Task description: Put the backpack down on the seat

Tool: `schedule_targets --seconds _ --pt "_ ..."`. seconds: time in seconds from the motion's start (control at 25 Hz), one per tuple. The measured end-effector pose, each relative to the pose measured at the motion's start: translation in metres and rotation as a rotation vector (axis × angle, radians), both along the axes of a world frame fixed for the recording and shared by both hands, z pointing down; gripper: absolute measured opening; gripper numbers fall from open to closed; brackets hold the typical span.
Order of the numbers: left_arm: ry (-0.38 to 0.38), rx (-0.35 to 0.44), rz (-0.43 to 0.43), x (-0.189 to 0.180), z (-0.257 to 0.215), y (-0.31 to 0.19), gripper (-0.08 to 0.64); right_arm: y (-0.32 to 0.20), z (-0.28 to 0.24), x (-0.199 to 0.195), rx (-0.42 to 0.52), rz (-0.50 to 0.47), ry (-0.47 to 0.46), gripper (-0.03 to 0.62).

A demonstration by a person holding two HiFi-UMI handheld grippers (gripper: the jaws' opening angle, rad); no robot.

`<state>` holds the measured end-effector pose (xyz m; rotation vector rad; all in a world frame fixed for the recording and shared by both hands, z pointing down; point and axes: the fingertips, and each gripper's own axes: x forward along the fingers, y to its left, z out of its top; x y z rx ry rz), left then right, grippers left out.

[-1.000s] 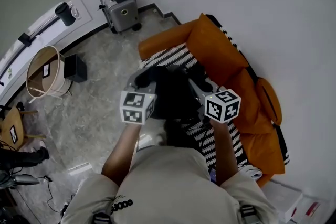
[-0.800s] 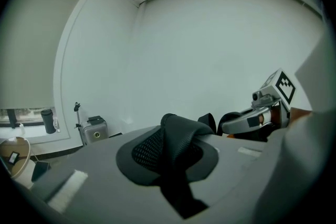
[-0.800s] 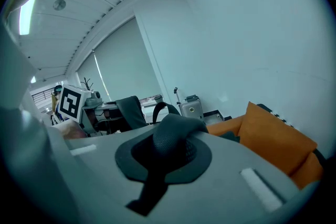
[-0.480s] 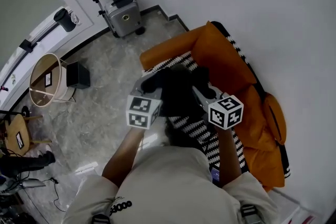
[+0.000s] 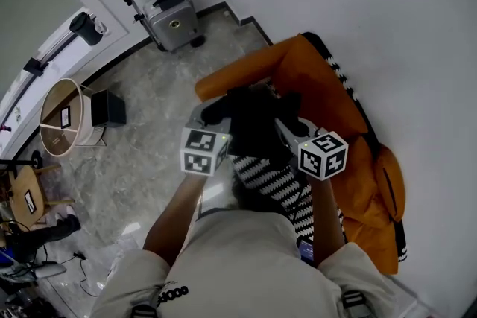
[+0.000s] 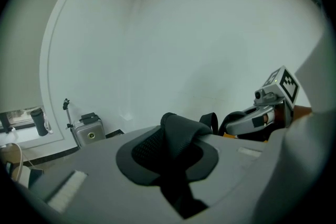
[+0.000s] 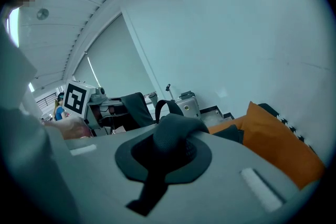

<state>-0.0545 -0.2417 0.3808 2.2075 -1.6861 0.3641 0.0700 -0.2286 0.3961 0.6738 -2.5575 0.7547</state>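
Note:
A black backpack (image 5: pixel 253 129) hangs between my two grippers over the black-and-white striped seat (image 5: pixel 282 188) of an orange sofa (image 5: pixel 313 78). My left gripper (image 5: pixel 214 114) is shut on a padded black shoulder strap (image 6: pixel 176 136) at the pack's left side. My right gripper (image 5: pixel 288 119) is shut on the other strap (image 7: pixel 173 136) at its right side. Each gripper view shows its jaws (image 6: pixel 173 165) (image 7: pixel 160 168) pinching mesh strap, with the opposite gripper's marker cube (image 6: pixel 283 84) (image 7: pixel 76 98) beyond. Whether the pack's bottom touches the seat is hidden.
Orange cushions (image 5: pixel 384 186) lie along the sofa's right end against the white wall. On the marble floor to the left stand a silver suitcase (image 5: pixel 173 17), a round wooden basket (image 5: pixel 63 115) and a black box (image 5: pixel 109 108). A chair (image 5: pixel 22 194) and cables sit at far left.
Both grippers have carried the backpack forward and slightly lower, from the seat's front towards the orange backrest. Both grips stay the same.

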Motion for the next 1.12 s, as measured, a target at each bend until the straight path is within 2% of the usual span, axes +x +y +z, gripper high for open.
schedule_targets --seconds 0.24,0.72,0.96,1.12 --pt "0.007 -0.024 0.008 0.001 0.021 -0.051 0.048 -0.05 0.02 0.001 -0.025 0.012 -0.003 0.003" --pt "-0.032 -0.096 0.033 0.009 0.074 -0.132 0.049 -0.121 0.07 0.01 -0.1 0.062 -0.005 0.005" --pt "-0.029 -0.175 -0.003 -0.005 0.115 -0.167 0.049 -0.15 0.107 0.0 -0.172 0.063 0.007 0.005" --pt "-0.025 -0.196 -0.017 -0.009 0.137 -0.187 0.051 -0.169 0.123 0.002 -0.164 0.049 0.023 0.005"
